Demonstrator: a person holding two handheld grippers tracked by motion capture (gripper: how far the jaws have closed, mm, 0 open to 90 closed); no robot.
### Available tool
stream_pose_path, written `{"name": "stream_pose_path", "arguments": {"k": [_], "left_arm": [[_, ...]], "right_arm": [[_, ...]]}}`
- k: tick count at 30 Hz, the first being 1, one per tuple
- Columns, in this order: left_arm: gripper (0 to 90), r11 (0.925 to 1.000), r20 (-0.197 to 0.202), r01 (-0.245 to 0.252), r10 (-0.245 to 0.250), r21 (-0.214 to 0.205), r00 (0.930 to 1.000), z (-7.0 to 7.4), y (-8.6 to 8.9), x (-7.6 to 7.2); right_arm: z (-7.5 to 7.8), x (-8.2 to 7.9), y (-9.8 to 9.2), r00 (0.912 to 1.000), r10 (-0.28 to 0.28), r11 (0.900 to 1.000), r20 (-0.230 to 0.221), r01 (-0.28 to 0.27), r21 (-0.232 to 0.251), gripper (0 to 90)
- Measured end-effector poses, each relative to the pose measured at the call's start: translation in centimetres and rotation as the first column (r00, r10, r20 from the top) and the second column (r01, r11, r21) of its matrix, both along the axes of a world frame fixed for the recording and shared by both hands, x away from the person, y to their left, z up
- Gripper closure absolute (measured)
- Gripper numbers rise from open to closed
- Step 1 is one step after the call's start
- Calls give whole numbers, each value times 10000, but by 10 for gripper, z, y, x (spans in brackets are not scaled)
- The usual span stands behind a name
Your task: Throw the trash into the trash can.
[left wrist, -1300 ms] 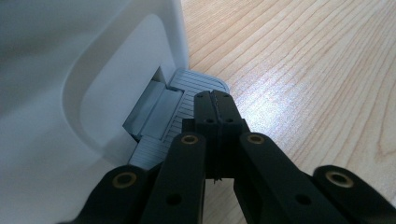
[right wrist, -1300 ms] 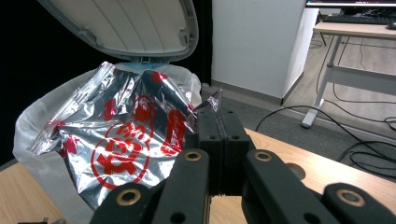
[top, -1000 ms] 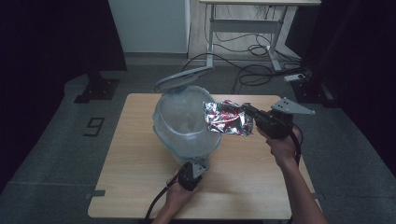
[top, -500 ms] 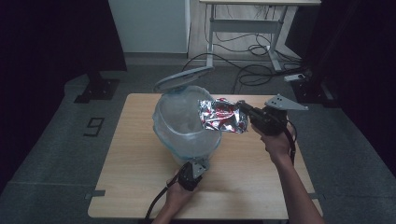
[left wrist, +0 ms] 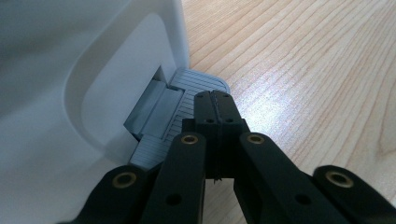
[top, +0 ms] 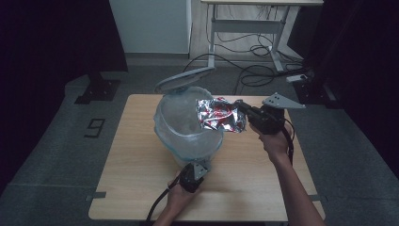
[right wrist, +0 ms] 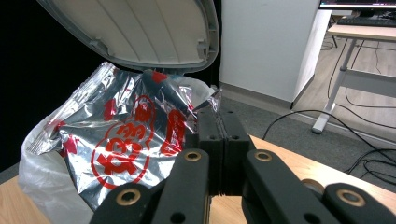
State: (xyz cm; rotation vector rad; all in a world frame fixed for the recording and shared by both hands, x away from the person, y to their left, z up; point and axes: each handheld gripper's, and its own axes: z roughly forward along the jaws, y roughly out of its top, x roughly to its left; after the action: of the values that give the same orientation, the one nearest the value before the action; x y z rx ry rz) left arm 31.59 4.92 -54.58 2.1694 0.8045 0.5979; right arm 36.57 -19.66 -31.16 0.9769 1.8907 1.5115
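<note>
A white pedal bin with a clear liner stands mid-table, its grey lid tipped up. My left gripper is shut, and its tips rest on the ribbed grey pedal at the bin's foot. In the high view that left gripper sits at the bin's near side. My right gripper is shut on the edge of a crumpled silver foil bag with red print. In the high view the right gripper holds this foil bag over the right rim of the bin's mouth, under the lid.
The wooden table has bare room left and right of the bin. The liner bulges over the bin's rim. Behind the table are a desk frame, loose cables on the floor and a white wall panel.
My right gripper has carried the foil bag a little to the left, further over the bin's mouth. The left gripper has stayed on the pedal and the lid has stayed up.
</note>
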Motion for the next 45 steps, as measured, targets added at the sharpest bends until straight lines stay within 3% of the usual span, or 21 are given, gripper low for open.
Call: {"name": "stream_pose_path", "arguments": {"k": [45], "left_arm": [[900,10000,-3,7,-7,-3,10000,0,0,0]], "right_arm": [[12,21,39,9996,297,9995,1,-297,-129,893]]}}
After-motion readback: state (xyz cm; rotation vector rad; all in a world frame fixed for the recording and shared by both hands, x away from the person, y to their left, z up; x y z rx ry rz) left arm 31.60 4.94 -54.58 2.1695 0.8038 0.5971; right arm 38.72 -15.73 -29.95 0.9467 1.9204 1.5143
